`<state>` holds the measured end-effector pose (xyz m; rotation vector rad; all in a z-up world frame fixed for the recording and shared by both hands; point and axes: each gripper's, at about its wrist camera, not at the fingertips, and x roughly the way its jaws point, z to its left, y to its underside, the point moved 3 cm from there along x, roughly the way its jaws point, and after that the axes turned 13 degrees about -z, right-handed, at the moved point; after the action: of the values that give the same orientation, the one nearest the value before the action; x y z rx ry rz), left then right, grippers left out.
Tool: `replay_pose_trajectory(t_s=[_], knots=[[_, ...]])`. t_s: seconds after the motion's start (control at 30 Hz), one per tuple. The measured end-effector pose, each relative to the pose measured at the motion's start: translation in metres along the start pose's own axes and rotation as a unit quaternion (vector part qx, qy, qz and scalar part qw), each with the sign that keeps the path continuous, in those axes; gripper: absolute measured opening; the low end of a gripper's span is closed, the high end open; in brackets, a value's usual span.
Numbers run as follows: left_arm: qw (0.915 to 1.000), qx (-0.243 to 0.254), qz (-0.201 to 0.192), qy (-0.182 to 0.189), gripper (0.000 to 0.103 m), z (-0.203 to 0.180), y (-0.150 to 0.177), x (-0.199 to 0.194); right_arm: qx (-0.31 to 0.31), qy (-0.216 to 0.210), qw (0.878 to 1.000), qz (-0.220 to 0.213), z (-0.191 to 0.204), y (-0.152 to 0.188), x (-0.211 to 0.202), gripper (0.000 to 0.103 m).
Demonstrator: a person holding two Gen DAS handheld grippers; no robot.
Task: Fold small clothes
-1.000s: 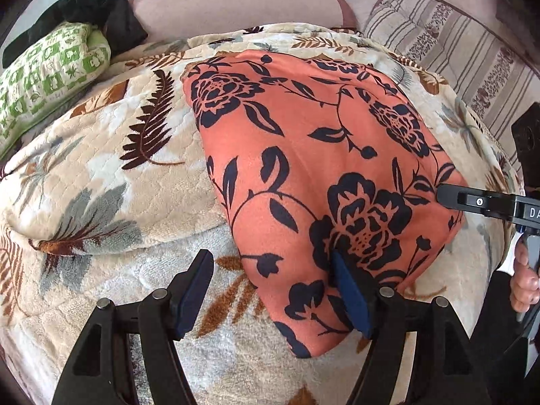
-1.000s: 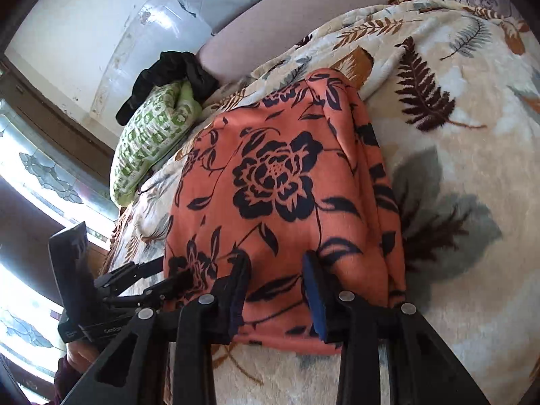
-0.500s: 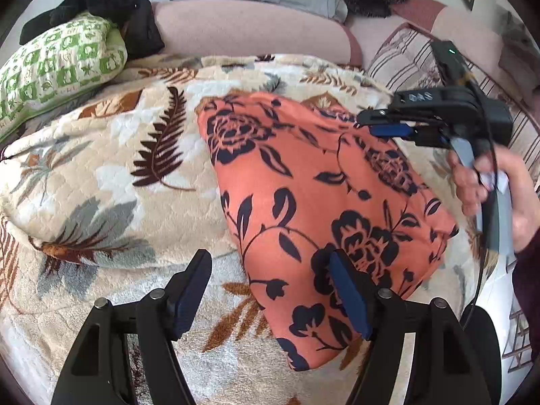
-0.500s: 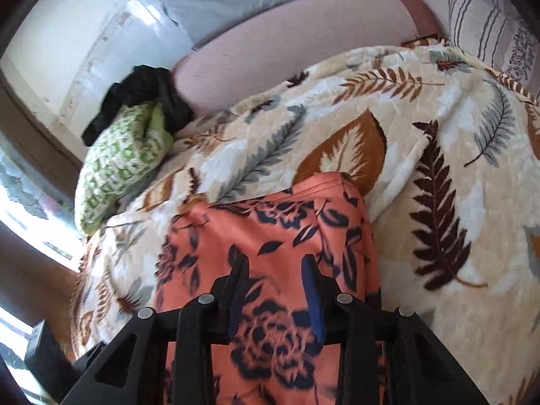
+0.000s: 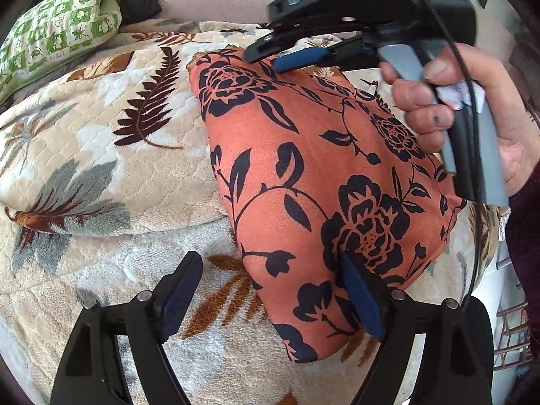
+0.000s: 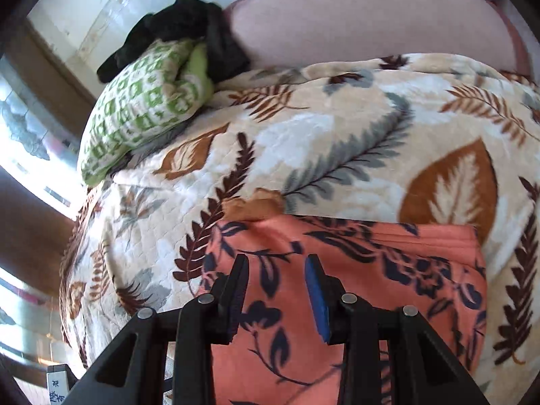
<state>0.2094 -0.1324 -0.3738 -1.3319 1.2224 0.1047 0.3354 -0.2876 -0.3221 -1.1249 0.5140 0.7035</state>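
Note:
An orange garment with dark flowers (image 5: 303, 168) lies folded on a leaf-patterned blanket (image 5: 101, 135). My left gripper (image 5: 268, 263) hovers at its near left edge. Its jaws are opening wide, with the right finger (image 5: 357, 297) over the cloth and the left finger over the blanket, and nothing is pinched. A hand (image 5: 438, 101) holds my right gripper (image 5: 266, 59) above the garment's far end. In the right wrist view, that gripper (image 6: 276, 263) has its jaws partly apart and opening slightly. The garment (image 6: 371, 270) lies flat below them, not gripped.
A green patterned pillow (image 6: 141, 108) with a black cloth (image 6: 182, 27) on it sits at the far left of the blanket (image 6: 337, 135). A pink padded back (image 6: 371, 23) runs behind. A dark sleeve and a wire rack (image 5: 513, 330) are at the right edge.
My right gripper swept from the garment's near end across it to the far end, entering the left wrist view from the right. The left gripper's jaws spread wider and stayed in place.

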Motion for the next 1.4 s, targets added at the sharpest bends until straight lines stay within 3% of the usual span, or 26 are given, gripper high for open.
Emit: replay_pose_trajectory(t_s=[0.1, 0.23, 0.37, 0.53, 0.6, 0.67, 0.77, 0.9, 0.93, 1.03, 1.2, 1.4], knots=[[1.0000, 0.005, -0.004, -0.005, 0.084, 0.001, 0.001, -0.001, -0.021, 0.018, 0.997, 0.070, 0.013, 0.013, 0.052, 0.039], [1.0000, 0.000, 0.000, 0.005, 0.084, 0.003, 0.001, -0.002, -0.036, 0.017, 0.997, 0.068, 0.013, 0.014, 0.061, 0.039], [0.9999, 0.004, -0.010, 0.003, 0.084, 0.001, -0.004, -0.009, 0.017, -0.004, 0.999, 0.045, 0.002, 0.014, 0.031, 0.039], [0.9979, -0.003, -0.065, -0.006, 0.084, 0.004, -0.015, -0.038, 0.038, -0.023, 0.999, -0.021, -0.008, 0.029, -0.045, 0.039], [0.9973, -0.002, -0.065, -0.035, 0.084, 0.008, -0.013, -0.038, 0.035, -0.006, 0.999, -0.036, -0.017, 0.043, -0.076, 0.039], [0.9972, 0.008, -0.036, -0.065, 0.086, 0.011, -0.003, -0.025, 0.029, 0.015, 0.998, -0.050, -0.027, 0.059, -0.104, 0.039], [0.9976, -0.002, -0.023, -0.065, 0.092, 0.010, 0.007, -0.015, 0.024, 0.070, 0.995, -0.070, -0.044, 0.092, -0.141, 0.039], [0.9947, 0.010, -0.044, -0.093, 0.092, -0.002, 0.017, -0.028, 0.054, 0.095, 0.994, -0.020, -0.073, 0.152, -0.133, 0.039], [0.9933, 0.007, -0.053, -0.102, 0.091, -0.004, 0.019, -0.033, 0.051, 0.088, 0.994, -0.051, -0.075, 0.160, -0.138, 0.039], [0.9900, -0.009, -0.077, -0.118, 0.091, -0.009, 0.023, -0.047, 0.069, 0.083, 0.991, -0.072, -0.077, 0.165, -0.147, 0.039], [0.9833, 0.019, -0.095, -0.154, 0.091, -0.017, 0.031, -0.065, 0.070, 0.082, 0.991, -0.074, -0.077, 0.175, -0.152, 0.039], [0.9801, -0.012, -0.124, -0.155, 0.091, -0.014, 0.023, -0.081, 0.074, 0.078, 0.991, -0.081, -0.075, 0.185, -0.152, 0.040]])
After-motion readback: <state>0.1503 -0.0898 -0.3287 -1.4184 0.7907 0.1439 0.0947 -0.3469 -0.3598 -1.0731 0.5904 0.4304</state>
